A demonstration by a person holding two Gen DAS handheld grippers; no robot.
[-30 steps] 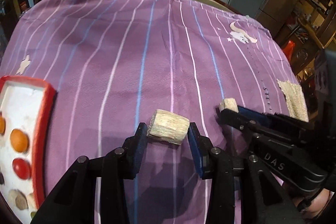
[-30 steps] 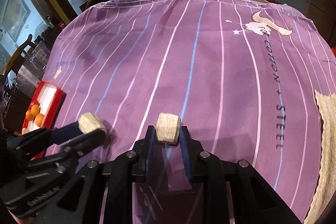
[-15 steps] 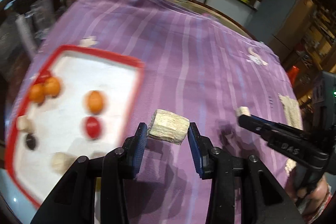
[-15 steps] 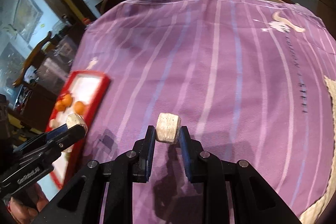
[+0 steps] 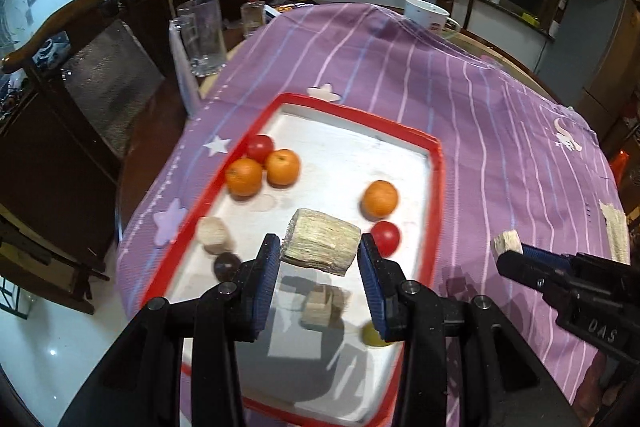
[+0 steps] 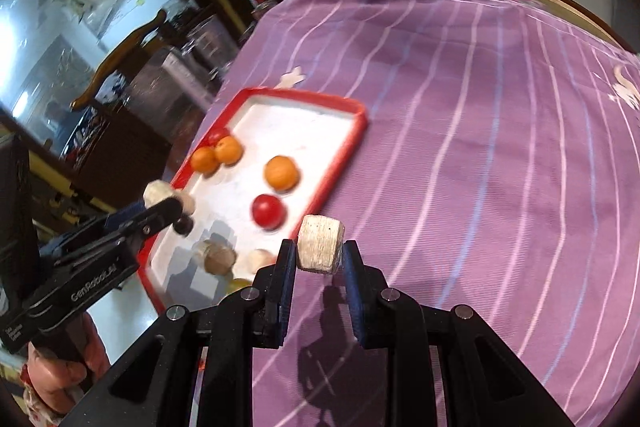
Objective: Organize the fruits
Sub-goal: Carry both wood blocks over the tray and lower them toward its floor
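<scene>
My left gripper (image 5: 319,247) is shut on a large pale fibrous chunk (image 5: 320,241), held above the white floor of the red-rimmed tray (image 5: 436,163). In the tray lie three oranges (image 5: 380,199), two red tomatoes (image 5: 385,238), a dark round fruit (image 5: 227,265), a yellowish fruit (image 5: 374,337) and pale chunks (image 5: 214,235). My right gripper (image 6: 320,251) is shut on a smaller pale chunk (image 6: 320,243). It hangs over the purple striped cloth (image 6: 480,147), just right of the tray (image 6: 352,135). It also shows in the left wrist view as the right gripper (image 5: 508,245).
A glass mug (image 5: 202,35) and a bottle (image 5: 252,7) stand beyond the tray's far left corner. A white cup (image 5: 426,15) sits at the table's far edge. A woven mat (image 5: 616,231) lies at the right. The table edge and a wooden chair (image 5: 72,23) run left of the tray.
Both grippers have swung left across the cloth with their chunks still held. The tray has come from the left edge to right under my left gripper.
</scene>
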